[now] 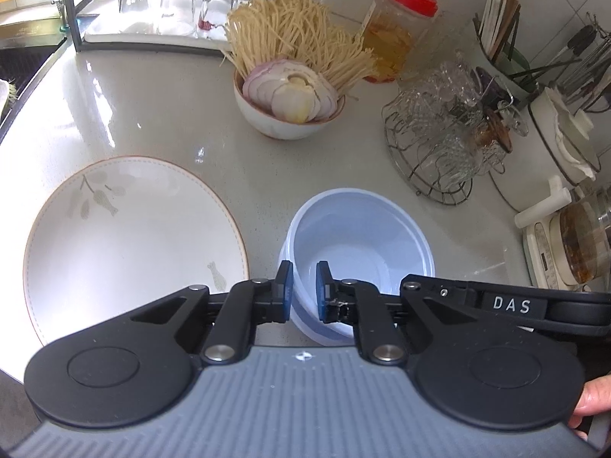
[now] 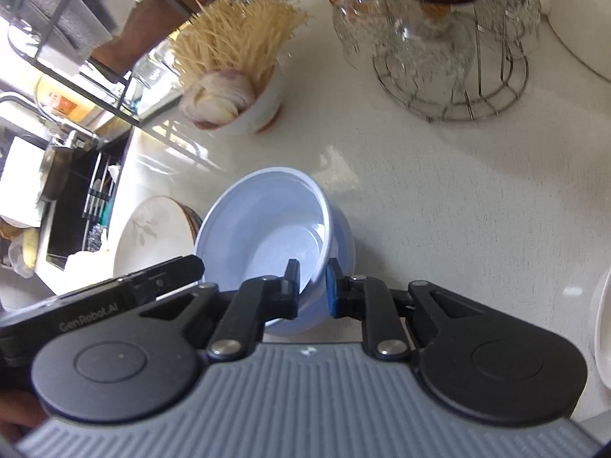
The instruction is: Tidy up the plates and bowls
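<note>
A pale blue plastic bowl [image 1: 359, 236] stands on the light counter and looks nested in a second blue one. My left gripper [image 1: 304, 282] is shut on its left wall, one pad inside and one outside. My right gripper [image 2: 313, 282] is shut on the opposite rim of the blue bowl [image 2: 267, 229]. A white plate with a leaf pattern [image 1: 126, 244] lies flat just left of the bowl, and the plate [image 2: 152, 229] shows again beyond it in the right wrist view. A white bowl of sliced onion and noodles [image 1: 290, 103] sits farther back.
A wire rack of glass cups [image 1: 439, 141] stands at the right, with a red-lidded jar [image 1: 397, 30] and a utensil holder [image 1: 500, 34] behind it. Upturned glasses [image 1: 175, 4] sit on a tray at the back. A sink [image 2: 68, 198] lies left; a white dish edge [image 2: 603, 324] lies right.
</note>
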Demonstrator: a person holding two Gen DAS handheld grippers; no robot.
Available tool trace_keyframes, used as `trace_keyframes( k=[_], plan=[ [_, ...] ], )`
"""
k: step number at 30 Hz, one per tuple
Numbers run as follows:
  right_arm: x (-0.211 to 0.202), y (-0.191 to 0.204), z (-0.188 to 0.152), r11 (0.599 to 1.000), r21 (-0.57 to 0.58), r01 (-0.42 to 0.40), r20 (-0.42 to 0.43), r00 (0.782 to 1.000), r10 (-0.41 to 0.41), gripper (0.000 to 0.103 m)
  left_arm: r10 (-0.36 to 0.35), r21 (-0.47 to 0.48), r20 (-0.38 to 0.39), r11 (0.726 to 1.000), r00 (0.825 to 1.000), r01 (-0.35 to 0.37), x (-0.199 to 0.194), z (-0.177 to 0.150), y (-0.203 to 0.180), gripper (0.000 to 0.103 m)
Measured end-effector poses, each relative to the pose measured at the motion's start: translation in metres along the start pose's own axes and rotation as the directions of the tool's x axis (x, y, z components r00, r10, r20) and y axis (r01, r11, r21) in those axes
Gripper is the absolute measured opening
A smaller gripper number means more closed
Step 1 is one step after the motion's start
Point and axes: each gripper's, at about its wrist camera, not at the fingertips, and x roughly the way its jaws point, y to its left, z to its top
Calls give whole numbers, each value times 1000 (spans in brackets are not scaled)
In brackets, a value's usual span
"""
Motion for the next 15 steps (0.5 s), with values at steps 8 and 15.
trace_keyframes(
  k=[8, 15],
  plan=[
    [7, -5, 1, 1000, 23, 0, -30, 1000, 1, 16, -2, -11, -25, 1000, 1000, 2, 5, -1, 2, 15],
    [6, 0, 1, 1000, -4, 14, -29, 999, -14, 18, 2, -15, -40, 1000, 999, -3, 8, 0, 1, 16]
  ],
)
